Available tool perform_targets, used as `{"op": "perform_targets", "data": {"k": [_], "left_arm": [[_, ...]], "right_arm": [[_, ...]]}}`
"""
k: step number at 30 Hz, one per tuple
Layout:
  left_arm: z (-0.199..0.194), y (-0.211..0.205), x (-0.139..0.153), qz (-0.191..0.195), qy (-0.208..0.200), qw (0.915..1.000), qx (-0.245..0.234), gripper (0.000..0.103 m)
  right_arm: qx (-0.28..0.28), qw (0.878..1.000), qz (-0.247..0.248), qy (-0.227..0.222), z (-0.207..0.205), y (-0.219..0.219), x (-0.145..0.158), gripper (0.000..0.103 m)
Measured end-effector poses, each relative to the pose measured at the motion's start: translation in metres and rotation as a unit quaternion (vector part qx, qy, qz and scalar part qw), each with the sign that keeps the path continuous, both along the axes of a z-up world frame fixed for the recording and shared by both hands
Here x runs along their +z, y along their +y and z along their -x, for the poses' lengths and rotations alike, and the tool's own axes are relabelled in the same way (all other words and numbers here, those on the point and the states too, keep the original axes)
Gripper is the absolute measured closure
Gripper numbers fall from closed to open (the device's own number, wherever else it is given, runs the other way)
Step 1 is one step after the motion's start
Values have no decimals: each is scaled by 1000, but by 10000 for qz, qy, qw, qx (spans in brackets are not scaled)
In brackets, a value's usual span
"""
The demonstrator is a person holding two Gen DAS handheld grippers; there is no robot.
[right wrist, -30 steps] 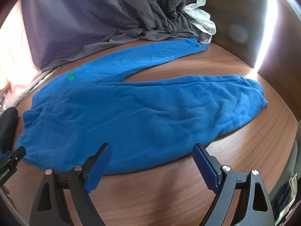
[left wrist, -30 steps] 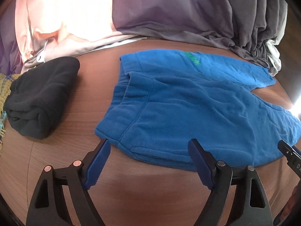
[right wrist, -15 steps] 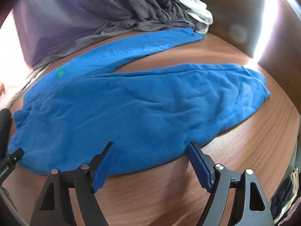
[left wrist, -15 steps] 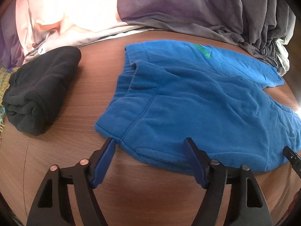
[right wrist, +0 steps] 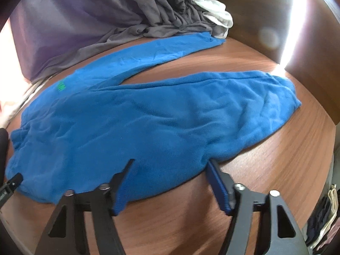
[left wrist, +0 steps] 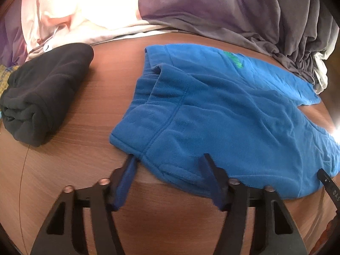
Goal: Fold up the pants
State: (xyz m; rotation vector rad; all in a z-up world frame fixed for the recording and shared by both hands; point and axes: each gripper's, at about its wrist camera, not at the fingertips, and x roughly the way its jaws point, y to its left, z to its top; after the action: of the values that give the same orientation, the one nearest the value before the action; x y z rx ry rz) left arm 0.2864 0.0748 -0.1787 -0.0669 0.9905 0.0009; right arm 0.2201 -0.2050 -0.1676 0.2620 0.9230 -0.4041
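Matt blue fleece pants (left wrist: 223, 114) on a smooth wood-grain table (left wrist: 85, 165); folded black fleece (left wrist: 44, 93); crumpled grey cloth (right wrist: 119, 21) behind.

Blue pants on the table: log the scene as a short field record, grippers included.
garment: blue pants, spread flat, legs apart
surface: wooden table
left gripper: at the waistband corner, jaws just been closing, near hem between them, not yet pinched
right gripper: at the near leg's edge, jaws just been closing, fabric between them
beside: folded black garment, apart from the pants
behind: grey cloth pile
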Motion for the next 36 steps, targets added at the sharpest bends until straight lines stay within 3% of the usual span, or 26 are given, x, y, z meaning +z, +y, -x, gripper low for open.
{"op": "perform_targets", "data": {"k": [2, 3, 4, 7, 13, 18, 23, 28, 36], "left_arm": [[1, -1, 2, 18, 8, 10000, -65, 66], [2, -2, 4, 94, 25, 9999, -140, 74], [2, -3, 5, 162, 26, 9997, -190, 77], [5, -5, 13, 191, -64, 9994, -264, 82], [19, 3, 43, 178, -310, 9986, -379, 82], [26, 9, 43, 142, -82, 9989, -450, 82], [32, 15, 26, 175, 312, 9984, -438, 82], [39, 18, 26, 138, 305, 9981, -510, 82], [44, 18, 41, 138, 102, 9991, -380, 82]], "right_arm": [[-37, 10000, 36, -28, -1, -2, 1, 56], [-32, 10000, 26, -25, -2, -3, 1, 67], [-24, 10000, 11, -25, -2, -4, 2, 78], [33, 10000, -46, -50, -2, -4, 7, 88], [187, 9994, 56, -283, 9, 4, 41, 89], [302, 9986, 245, -371, 24, 12, 67, 89], [274, 9994, 202, -83, 32, 16, 59, 89], [213, 9996, 147, 120, 44, 22, 56, 89], [202, 9997, 80, 62, 49, 20, 64, 89]]}}
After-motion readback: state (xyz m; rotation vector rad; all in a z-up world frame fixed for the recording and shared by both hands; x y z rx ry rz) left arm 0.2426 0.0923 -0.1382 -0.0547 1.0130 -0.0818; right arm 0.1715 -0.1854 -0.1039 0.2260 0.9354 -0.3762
